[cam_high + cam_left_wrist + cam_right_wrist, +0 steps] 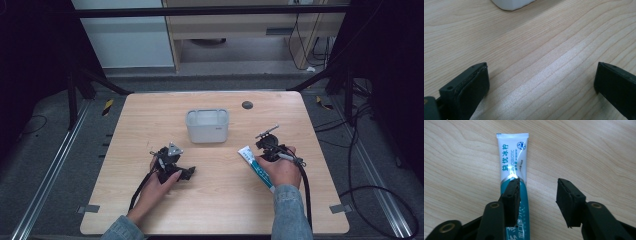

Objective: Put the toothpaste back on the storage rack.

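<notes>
So the toothpaste tube (512,167) is lying flat on the table (220,200), just under the right gripper (537,195). Its jaws are spread and holding nothing; one jaw sits over the tube, the other over bare wood. Left gripper (541,82) is wide open too, empty, near the white bin (207,126)

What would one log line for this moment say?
right hand-held gripper: open, one jaw over toothpaste tube | left hand-held gripper: open above bare table | white bin: untouched
</notes>
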Demonstrator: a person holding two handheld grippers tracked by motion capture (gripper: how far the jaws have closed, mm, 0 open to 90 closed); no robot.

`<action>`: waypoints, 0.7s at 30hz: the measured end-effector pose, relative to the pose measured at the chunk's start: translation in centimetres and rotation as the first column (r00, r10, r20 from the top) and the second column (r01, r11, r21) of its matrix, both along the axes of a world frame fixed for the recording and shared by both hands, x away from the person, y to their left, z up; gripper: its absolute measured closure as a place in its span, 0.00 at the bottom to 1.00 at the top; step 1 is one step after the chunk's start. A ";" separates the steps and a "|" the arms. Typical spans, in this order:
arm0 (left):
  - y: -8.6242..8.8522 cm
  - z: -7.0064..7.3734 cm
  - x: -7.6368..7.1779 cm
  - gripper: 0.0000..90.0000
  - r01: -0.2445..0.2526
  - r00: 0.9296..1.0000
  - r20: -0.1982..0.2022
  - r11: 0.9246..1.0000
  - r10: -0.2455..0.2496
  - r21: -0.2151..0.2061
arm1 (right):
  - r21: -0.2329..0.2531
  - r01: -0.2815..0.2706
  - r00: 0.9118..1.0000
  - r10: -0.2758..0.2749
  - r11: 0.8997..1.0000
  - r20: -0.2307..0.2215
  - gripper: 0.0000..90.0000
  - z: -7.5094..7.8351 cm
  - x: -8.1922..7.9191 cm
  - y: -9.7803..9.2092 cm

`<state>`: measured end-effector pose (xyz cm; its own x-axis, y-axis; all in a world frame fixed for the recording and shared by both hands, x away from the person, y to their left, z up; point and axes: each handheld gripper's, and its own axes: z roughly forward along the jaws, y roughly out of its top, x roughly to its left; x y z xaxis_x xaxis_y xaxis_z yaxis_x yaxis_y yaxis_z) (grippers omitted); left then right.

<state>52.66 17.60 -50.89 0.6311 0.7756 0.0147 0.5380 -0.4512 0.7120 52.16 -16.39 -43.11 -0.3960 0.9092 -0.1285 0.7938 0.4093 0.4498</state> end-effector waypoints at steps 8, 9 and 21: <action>0.0 0.0 0.0 0.00 0.000 1.000 0.000 1.000 0.000 0.000 | -0.001 0.001 1.000 -0.001 1.000 -0.025 0.69 -0.8 0.7 -0.5; 0.0 0.0 0.0 0.00 0.000 1.000 0.000 1.000 0.000 0.000 | -0.004 -0.004 1.000 0.004 1.000 -0.023 0.69 -0.9 0.8 -0.5; 0.0 0.0 0.0 0.00 0.003 1.000 -0.001 1.000 -0.003 -0.001 | 0.031 -0.008 0.997 0.010 0.999 -0.076 0.62 -2.1 1.7 0.1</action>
<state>52.67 17.63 -50.89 0.6333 0.7738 0.0140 0.5371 -0.4524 0.7119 53.85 -16.28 -45.23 -0.4115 0.9088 -0.0695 0.8227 0.4032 0.4009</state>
